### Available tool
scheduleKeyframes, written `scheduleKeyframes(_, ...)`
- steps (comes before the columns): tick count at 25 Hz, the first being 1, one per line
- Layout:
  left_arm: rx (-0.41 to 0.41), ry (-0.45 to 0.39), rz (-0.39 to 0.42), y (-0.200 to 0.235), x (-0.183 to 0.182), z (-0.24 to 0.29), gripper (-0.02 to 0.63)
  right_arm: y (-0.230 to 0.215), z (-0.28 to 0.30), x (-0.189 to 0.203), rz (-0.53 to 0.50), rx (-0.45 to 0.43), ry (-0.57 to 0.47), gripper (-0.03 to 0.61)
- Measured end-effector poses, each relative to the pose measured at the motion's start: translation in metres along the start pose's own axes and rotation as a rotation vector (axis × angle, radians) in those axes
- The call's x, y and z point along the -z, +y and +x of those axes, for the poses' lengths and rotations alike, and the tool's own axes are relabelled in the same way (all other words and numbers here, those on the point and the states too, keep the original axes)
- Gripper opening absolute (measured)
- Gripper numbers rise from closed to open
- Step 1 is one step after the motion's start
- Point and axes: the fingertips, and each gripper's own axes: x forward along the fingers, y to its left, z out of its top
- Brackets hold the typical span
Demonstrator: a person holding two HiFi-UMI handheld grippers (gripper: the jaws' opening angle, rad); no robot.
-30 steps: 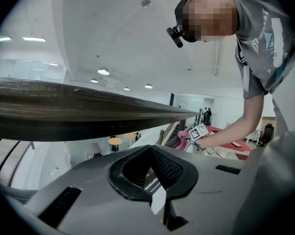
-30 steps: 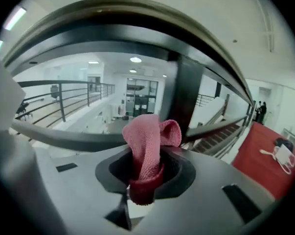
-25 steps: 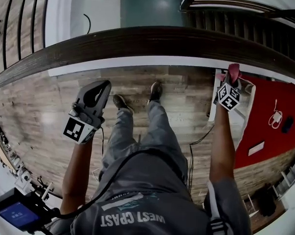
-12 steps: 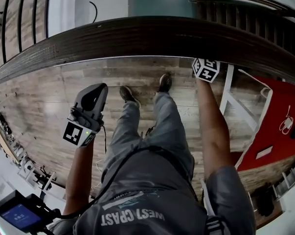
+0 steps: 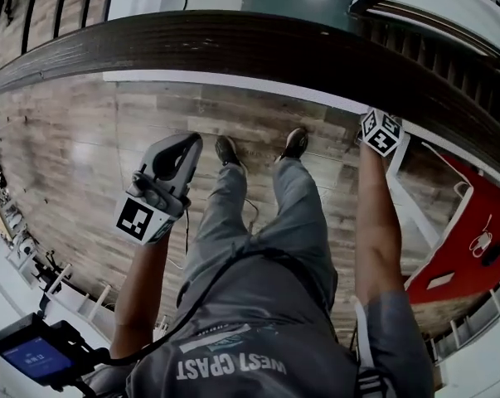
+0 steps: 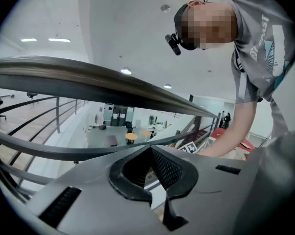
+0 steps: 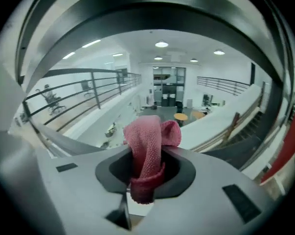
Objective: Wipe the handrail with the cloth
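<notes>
The right gripper [image 7: 146, 176] has slid rightwards along the handrail [image 5: 258, 44] since half a second ago. Its arm is reaching straight out, and its marker cube is sitting just at the rail's near edge. Its tongs are pinching the pink cloth [image 7: 146, 141], which is sticking up in a folded loop below the dark rail. The left gripper [image 5: 177, 154] is hanging lower, well short of the rail, with its tongs pressed together on nothing. The person is standing on a wood plank floor [image 5: 84, 156], with a red mat [image 5: 473, 214] at the right.
</notes>
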Motion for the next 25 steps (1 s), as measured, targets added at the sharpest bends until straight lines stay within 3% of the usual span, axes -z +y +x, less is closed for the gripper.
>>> scheduleKeyframes(4, -0.075, 0.034, -0.026, 0.013, 0.016, -0.046, 0.0, 0.18, 0.005, -0.012, -0.126, -0.284, -0.022, 0.064)
scheduleKeyframes(8, -0.127, -0.004, -0.052, 0.068, 0.022, -0.116, 0.0, 0.359, 0.001, -0.02, -0.236, -0.528, 0.019, 0.064)
scheduleKeyframes(10, -0.149, -0.033, -0.064, 0.102, 0.028, -0.159, 0.0, 0.39, 0.002, -0.02, -0.272, -0.497, 0.026, 0.064)
scheduleKeyframes(14, -0.171, -0.044, -0.086, 0.199, 0.04, -0.269, 0.0, 0.357, 0.018, -0.01, -0.103, -0.098, 0.066, 0.064)
scheduleKeyframes(16, -0.176, -0.034, -0.087, 0.235, 0.046, -0.309, 0.0, 0.382, 0.018, -0.003, -0.08, -0.043, 0.076, 0.064)
scheduleKeyframes(18, -0.187, -0.026, -0.089, 0.248, 0.05, -0.321, 0.0, 0.431, 0.022, -0.009, -0.073, -0.113, 0.053, 0.064)
scheduleKeyframes(23, -0.17, -0.025, -0.061, 0.246, 0.05, -0.31, 0.0, 0.617, 0.011, -0.009, -0.146, -0.459, 0.044, 0.064)
scheduleKeyframes(25, -0.17, -0.021, -0.046, 0.254, 0.048, -0.305, 0.0, 0.659, 0.004, -0.003, -0.199, -0.549, 0.055, 0.064)
